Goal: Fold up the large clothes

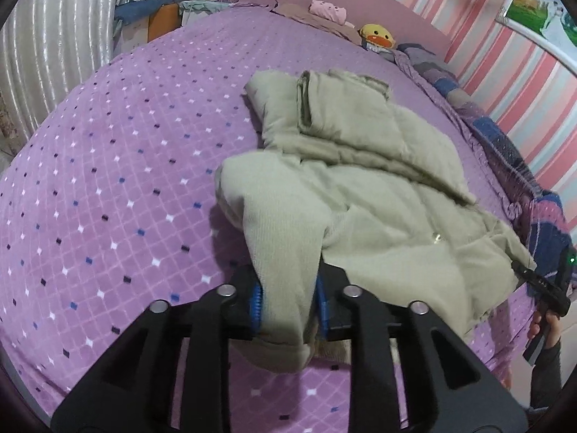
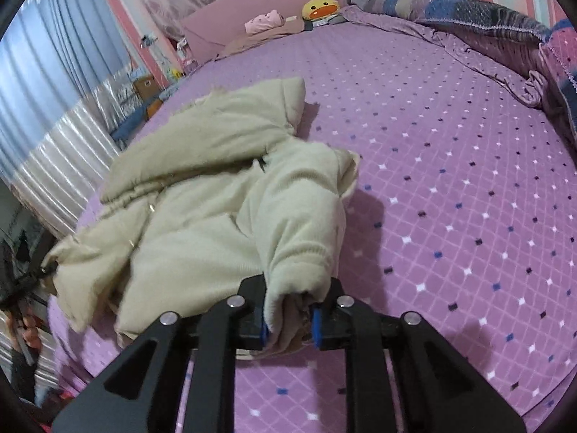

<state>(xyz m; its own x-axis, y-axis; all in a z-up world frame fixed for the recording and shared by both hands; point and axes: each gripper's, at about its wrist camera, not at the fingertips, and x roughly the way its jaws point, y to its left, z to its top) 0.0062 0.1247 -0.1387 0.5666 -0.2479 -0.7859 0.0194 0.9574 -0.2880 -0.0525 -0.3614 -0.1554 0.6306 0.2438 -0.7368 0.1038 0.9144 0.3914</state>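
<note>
Jacket (image 1: 360, 187) hem betw. both grippers' pads

Left tongs (image 1: 288, 306) and right tongs (image 2: 290, 319) both clamped, pointing steeply down.

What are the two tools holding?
Both hold the beige jacket on the purple bed. The left tool pinches a bunched edge at its near left corner; the right tool pinches the near right corner, maybe a sleeve end.
</note>
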